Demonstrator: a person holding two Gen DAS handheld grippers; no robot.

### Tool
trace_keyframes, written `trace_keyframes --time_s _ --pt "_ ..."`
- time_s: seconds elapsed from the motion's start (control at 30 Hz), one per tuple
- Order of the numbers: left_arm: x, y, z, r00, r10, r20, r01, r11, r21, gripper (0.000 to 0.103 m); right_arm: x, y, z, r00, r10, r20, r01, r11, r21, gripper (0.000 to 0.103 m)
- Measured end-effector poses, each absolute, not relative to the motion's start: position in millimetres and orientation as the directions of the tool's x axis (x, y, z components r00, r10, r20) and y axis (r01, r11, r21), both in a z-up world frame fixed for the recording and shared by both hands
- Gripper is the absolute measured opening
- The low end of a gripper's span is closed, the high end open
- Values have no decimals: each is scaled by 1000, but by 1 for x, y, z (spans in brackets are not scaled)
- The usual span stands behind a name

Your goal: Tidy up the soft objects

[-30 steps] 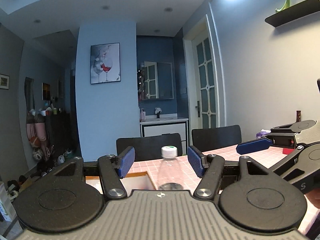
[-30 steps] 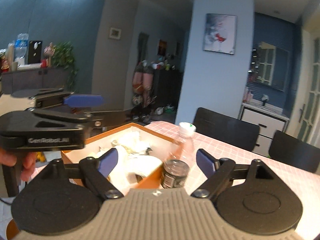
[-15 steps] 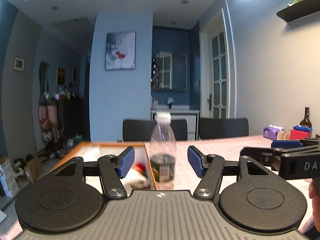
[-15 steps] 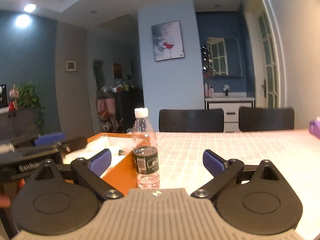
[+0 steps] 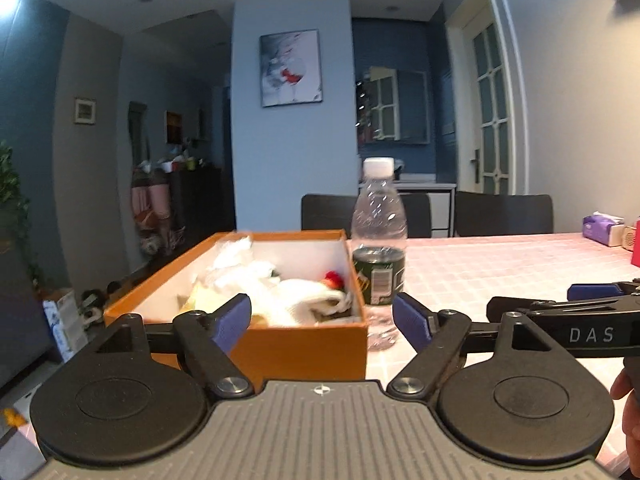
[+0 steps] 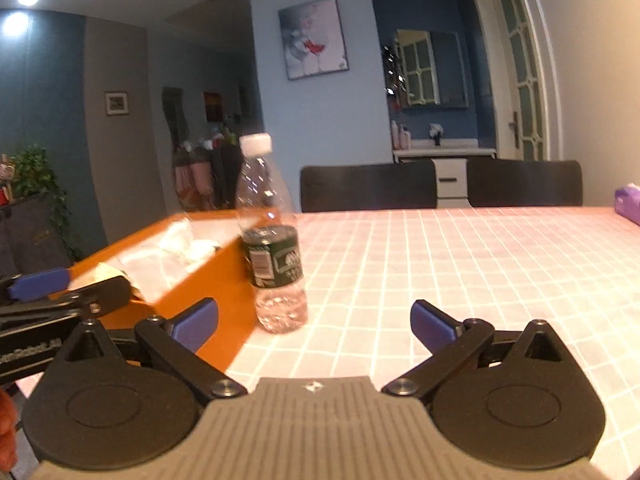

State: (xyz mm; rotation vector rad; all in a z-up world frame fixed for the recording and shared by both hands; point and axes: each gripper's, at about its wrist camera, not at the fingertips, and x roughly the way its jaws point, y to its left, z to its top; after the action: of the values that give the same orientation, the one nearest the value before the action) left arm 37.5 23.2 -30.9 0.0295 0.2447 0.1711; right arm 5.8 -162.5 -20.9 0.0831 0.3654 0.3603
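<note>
Looking along the left gripper [image 5: 322, 322], the orange box [image 5: 296, 344] shows its whole inside: a heap of white cloth [image 5: 280, 300] with a small red item [image 5: 334, 279] lying among it, all of it resting low against the white inner walls. Its fingers stand spread wide apart with nothing between them, just short of the box's near wall. The box's long axis runs away from this camera, toward the dark chairs [image 5: 502, 214] at the far edge of the table.

From the right gripper [image 6: 314, 326], the same box [image 6: 208, 288] is seen from its side, so only a blurred strip of white cloth [image 6: 180, 244] peeks over the rim and the red item is hidden. This view gives more of the pink checked tablecloth [image 6: 460, 264] and shows the clear bottle [image 6: 272, 240] standing upright with a white cap, just beside the box's right wall; whether they touch is not clear. The right gripper is likewise spread wide and holds nothing, hovering over the table with the bottle ahead and slightly to its left.

Each camera catches the other tool at its edge: the right one at the right of the left view, the left one at the left of the right view. A purple tissue pack [image 5: 602, 230] sits far off on the table.
</note>
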Motion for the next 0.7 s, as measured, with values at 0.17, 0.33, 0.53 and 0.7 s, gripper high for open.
trace_keyframes --time_s 0.17,0.33,0.53,0.7 --pt "39 26 -39 934 197 -298 -198 980 28 95 12 -163 -25 860 351 -370 -319 936 147 100" --pt "38 25 -37 919 203 -338 -204 978 31 95 13 -161 -26 861 335 -383 -307 942 133 100" --pt "34 19 -36 917 197 -345 -197 980 37 95 10 -162 -24 860 330 -388 -305 944 127 100" --pt "34 17 -34 918 196 -346 -193 980 42 95 6 -162 -20 864 333 -378 -309 943 125 100"
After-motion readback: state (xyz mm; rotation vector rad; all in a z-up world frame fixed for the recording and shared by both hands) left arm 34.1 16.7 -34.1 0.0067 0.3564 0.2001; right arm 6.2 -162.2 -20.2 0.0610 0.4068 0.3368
